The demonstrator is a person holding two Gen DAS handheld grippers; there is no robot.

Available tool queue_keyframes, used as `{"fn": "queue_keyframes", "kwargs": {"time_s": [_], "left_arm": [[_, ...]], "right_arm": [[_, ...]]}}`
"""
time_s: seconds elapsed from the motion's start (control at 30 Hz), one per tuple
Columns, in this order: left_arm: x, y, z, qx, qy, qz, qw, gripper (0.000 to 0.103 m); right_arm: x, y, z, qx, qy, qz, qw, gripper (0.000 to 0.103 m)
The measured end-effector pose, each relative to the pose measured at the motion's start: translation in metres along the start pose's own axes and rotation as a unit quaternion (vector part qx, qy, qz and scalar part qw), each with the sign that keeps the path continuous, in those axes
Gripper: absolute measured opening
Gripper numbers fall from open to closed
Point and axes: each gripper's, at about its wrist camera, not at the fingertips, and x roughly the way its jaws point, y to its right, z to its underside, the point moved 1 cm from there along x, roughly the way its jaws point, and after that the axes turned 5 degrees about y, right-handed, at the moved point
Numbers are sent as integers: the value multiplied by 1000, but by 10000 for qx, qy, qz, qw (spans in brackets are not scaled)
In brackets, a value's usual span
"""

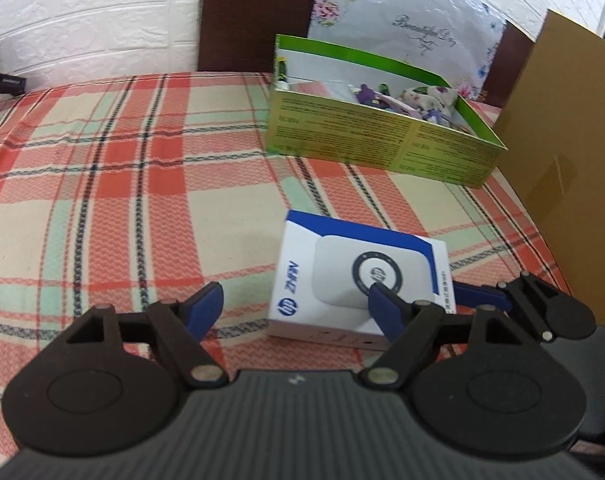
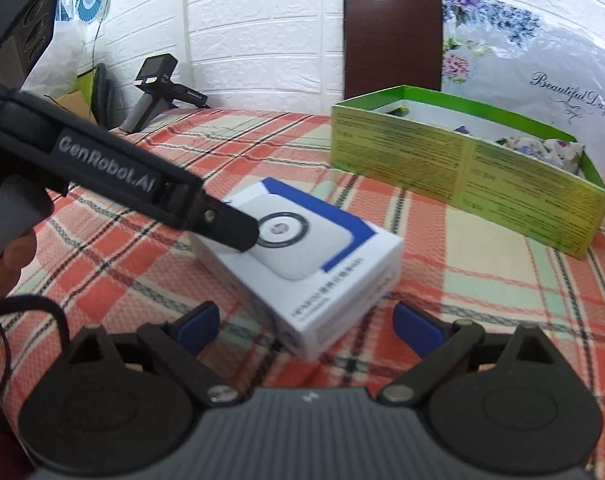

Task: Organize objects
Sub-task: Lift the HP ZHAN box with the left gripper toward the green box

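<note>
A worktop (image 1: 102, 168) covered in a red, cream and green plaid cloth carried a white and blue box (image 1: 358, 276) printed with a picture of a small white device. The box lay flat near the front edge, well apart from an open green carton (image 1: 382, 148) farther back that held flowered cloth and small items. The left hand-held gripper (image 1: 296, 308) stood released, its jaws spread; one blue pad crossed the front of the box's right part while the other hung over bare cloth, neither pressing it. The right hand-held gripper (image 2: 306, 326) was also released, jaws wide, with the near corner of the box just ahead between them but not touched. Behind stood a white brick-pattern wall, a dark brown chair back (image 2: 394, 40) and a floral bag (image 2: 542, 52)
</note>
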Motion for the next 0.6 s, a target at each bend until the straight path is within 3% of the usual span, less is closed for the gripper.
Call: {"fn": "queue_keyframes", "kwargs": {"time_s": [0.07,0.6], "left_arm": [[1,-3,-1,-51,-8,-123,9999,87],[8,-7,-6,-109,-26,-265,9996,91]], "right_arm": [[5,-4,0,0,-55,4,10000,100],[12,2,-3,201,-44,307,9993,103]]}}
